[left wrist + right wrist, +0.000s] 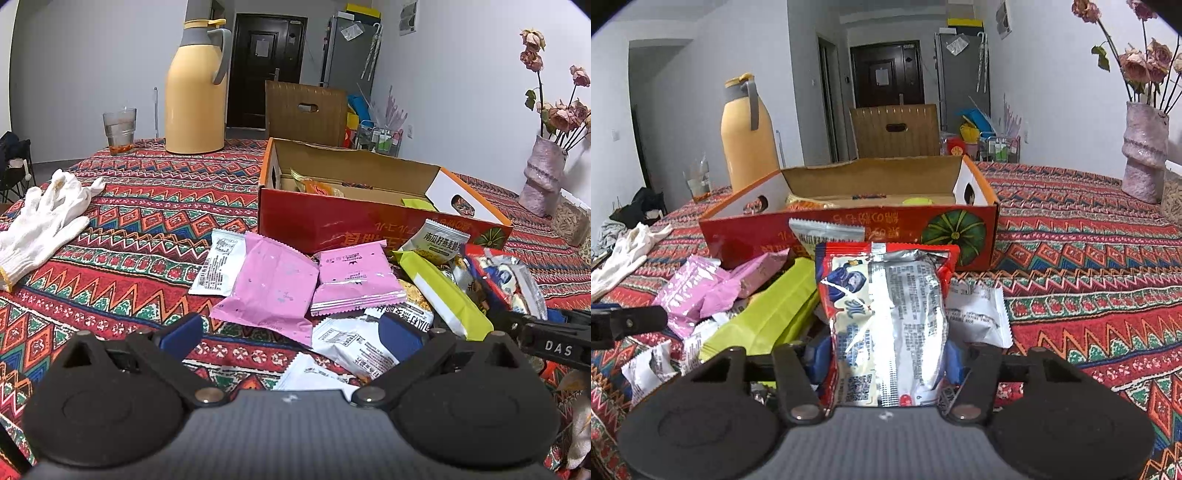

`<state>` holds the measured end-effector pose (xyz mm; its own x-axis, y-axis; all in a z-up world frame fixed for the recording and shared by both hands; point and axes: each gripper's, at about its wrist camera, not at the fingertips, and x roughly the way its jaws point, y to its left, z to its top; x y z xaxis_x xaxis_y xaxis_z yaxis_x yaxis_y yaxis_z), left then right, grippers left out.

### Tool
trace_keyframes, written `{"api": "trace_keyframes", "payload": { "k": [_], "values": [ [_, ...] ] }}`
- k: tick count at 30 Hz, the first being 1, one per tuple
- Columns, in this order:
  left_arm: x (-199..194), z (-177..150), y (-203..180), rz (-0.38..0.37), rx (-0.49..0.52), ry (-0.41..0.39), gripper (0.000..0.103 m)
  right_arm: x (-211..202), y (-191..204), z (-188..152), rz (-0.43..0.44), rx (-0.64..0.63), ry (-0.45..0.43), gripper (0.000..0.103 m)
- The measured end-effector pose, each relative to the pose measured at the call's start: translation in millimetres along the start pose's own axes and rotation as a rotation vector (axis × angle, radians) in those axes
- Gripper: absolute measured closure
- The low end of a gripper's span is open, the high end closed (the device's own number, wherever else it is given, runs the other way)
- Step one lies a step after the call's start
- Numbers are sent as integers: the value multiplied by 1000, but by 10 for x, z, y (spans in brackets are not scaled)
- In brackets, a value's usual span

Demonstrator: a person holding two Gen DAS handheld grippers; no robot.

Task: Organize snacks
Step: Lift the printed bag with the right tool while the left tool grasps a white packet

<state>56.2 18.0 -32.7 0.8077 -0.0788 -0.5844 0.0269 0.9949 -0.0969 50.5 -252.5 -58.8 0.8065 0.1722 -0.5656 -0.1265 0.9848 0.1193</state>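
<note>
A pile of snack packets lies in front of an open red cardboard box [325, 221], which also shows in the right wrist view [849, 229]. My left gripper [291, 334] is open and empty, low over two pink packets [273, 284] and white packets [351, 343]. My right gripper [884, 358] is shut on a red and silver snack packet [886, 314], holding it upright in front of the box. A lime green packet [768, 310] lies beside it, also in the left wrist view [443, 295]. The box holds a few packets [317, 186].
A yellow thermos jug [195, 92] and a glass [119, 127] stand at the back left. White gloves [40, 218] lie at the left. A pink vase with dried roses [541, 177] stands at the right. A patterned tablecloth [1089, 277] covers the table.
</note>
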Motion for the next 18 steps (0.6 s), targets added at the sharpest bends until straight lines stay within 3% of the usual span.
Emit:
{"api": "trace_keyframes", "payload": {
  "k": [18],
  "values": [
    [-238,-38,-51,7,11,-13,0,-494,-93,-76,-1,46,-120,46]
  ]
}}
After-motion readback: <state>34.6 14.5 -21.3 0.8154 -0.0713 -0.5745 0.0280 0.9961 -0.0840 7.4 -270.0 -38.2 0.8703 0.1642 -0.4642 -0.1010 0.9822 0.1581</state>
